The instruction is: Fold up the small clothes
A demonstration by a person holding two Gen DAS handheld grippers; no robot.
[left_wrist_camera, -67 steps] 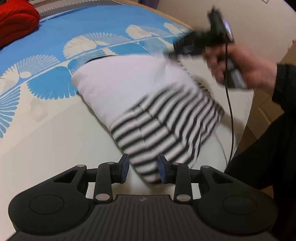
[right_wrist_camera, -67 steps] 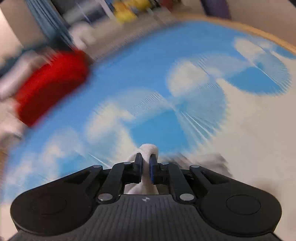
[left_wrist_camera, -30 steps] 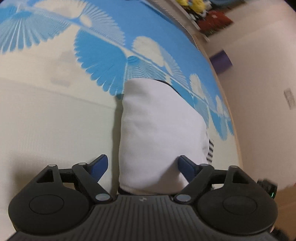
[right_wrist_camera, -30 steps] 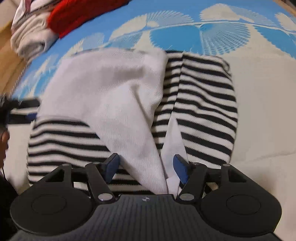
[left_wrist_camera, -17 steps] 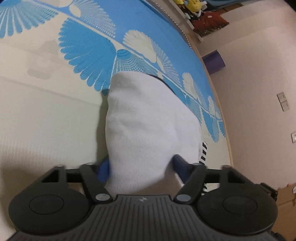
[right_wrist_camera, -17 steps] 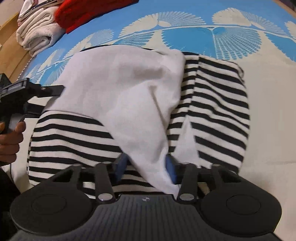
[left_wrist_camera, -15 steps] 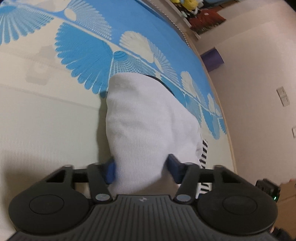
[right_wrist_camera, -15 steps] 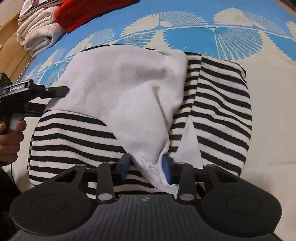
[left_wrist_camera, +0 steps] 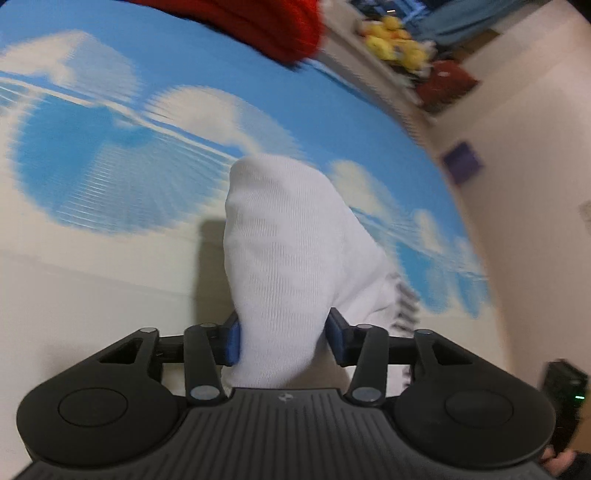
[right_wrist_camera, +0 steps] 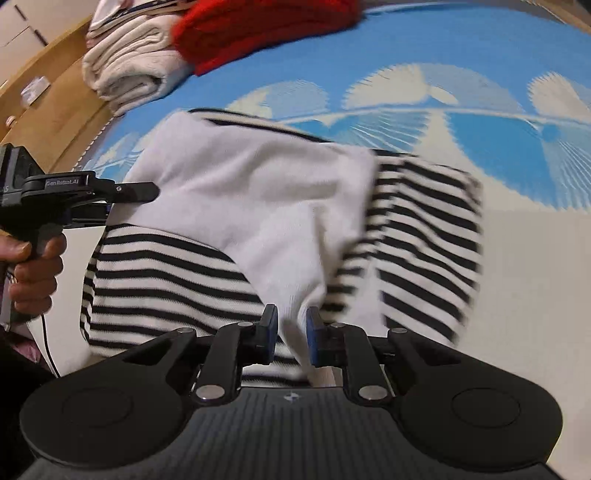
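- Left gripper (left_wrist_camera: 283, 338) pinches a thick bunch of the white and striped garment (right_wrist_camera: 258, 206).
- Right gripper (right_wrist_camera: 289, 331) pinches its white edge above the blue-patterned mat (right_wrist_camera: 480, 74).

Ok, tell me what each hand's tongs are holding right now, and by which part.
Both grip the striped garment by its white fabric: the left tongs on a bunched white fold, the right tongs on a white edge nearest the camera.

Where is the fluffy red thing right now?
In the right wrist view the red knit lies at the top, at the far end of the blue patterned bedspread, touching the folded cream towels on its left, beyond the striped garment.
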